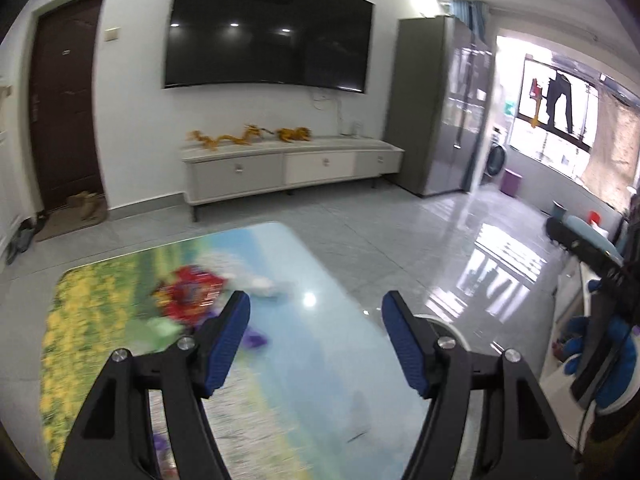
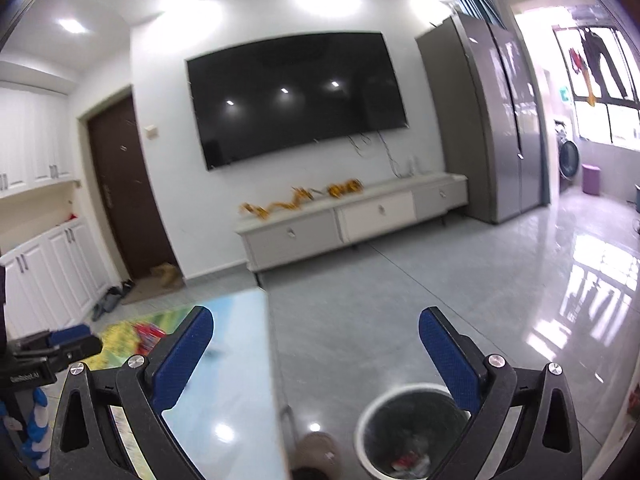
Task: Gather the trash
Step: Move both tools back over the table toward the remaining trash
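While both tools (image 1: pixel 316 312) (image 2: pixel 316 336) stand open and empty, we see a red wrapper (image 1: pixel 188 294) on the tabletop (image 1: pixel 320 380).

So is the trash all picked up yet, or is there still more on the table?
Partly done. The trash bin on the floor already holds some wrappers. Nothing is in hand: the left gripper and right gripper are both open and empty. Still left on the table: a red wrapper, white crumpled paper, a purple scrap and a blurry green piece.
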